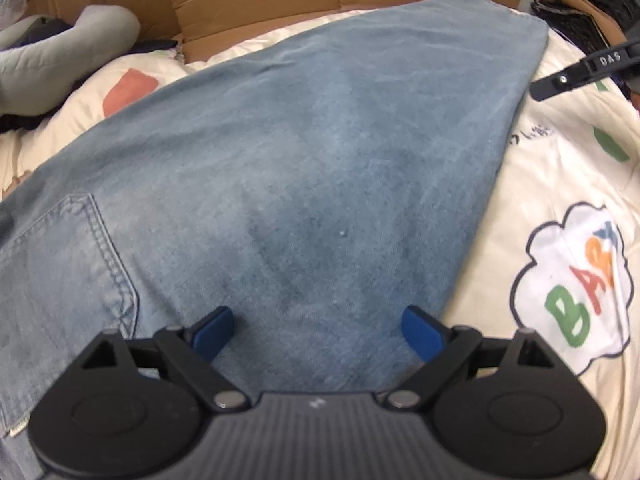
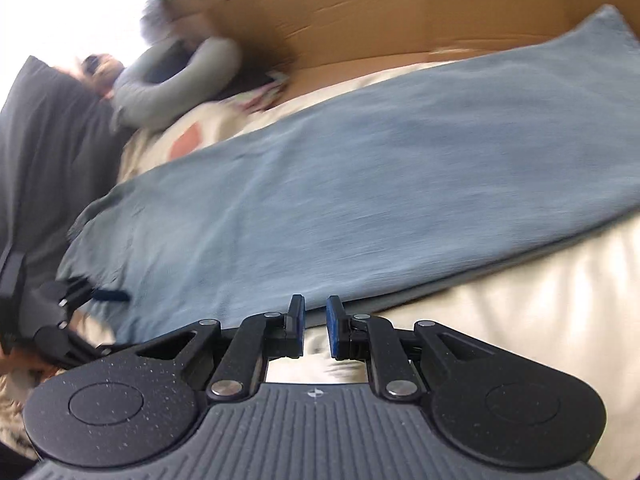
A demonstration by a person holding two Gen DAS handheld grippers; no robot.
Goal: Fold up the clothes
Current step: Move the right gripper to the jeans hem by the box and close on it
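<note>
Both claws empty, left (image 1: 318,330) wide, right (image 2: 316,326) narrow; jeans (image 1: 312,152) stretch lengthwise away.

- "DAS" in white caps on the right gripper (image 1: 576,70), its black arm poking in top right, left wrist cam
- "BAR" + maybe more, cut off by a fold, big colored letters in a cloud patch (image 1: 576,288) on the cream bedspread (image 1: 560,168)
- small dark scribble text (image 1: 534,134) on same bedspread, can't read it
</note>
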